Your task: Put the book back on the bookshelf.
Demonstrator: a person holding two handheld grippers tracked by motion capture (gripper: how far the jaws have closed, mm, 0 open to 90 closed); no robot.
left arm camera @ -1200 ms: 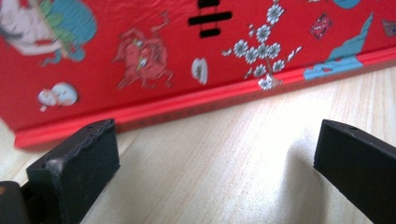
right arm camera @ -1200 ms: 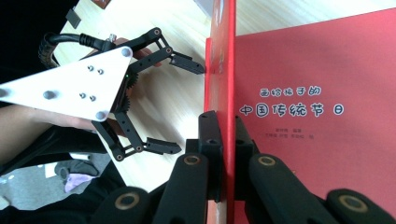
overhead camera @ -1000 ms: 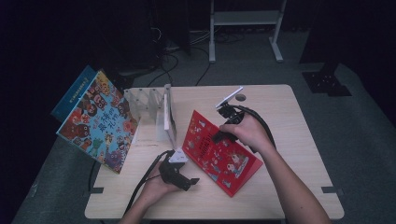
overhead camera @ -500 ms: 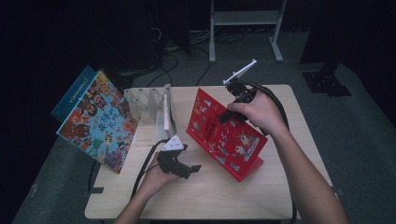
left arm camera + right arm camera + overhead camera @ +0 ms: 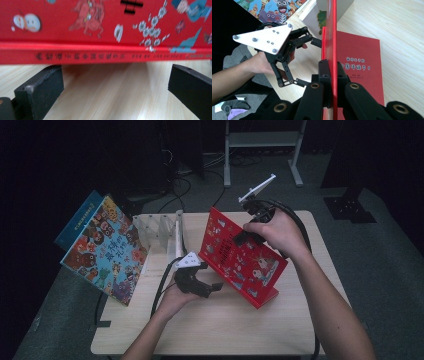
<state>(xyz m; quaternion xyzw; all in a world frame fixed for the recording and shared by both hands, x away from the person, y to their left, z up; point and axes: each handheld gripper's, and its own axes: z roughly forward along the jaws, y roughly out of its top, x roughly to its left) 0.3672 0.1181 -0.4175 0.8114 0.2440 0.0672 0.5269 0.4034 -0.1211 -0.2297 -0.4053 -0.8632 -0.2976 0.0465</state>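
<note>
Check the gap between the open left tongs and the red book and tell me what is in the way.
Nothing visible is. The left tongs stand open facing the red book, with bare table between their jaws and the book's spine in the left gripper view. The right tongs are clamped on the book's top edge, holding it upright.

The right gripper (image 5: 248, 234) has raised the red book (image 5: 240, 255) from a low lean to nearly upright on its bottom edge. The left gripper (image 5: 206, 287) has slid right, jaws apart, apparently just short of the book's spine.
</note>
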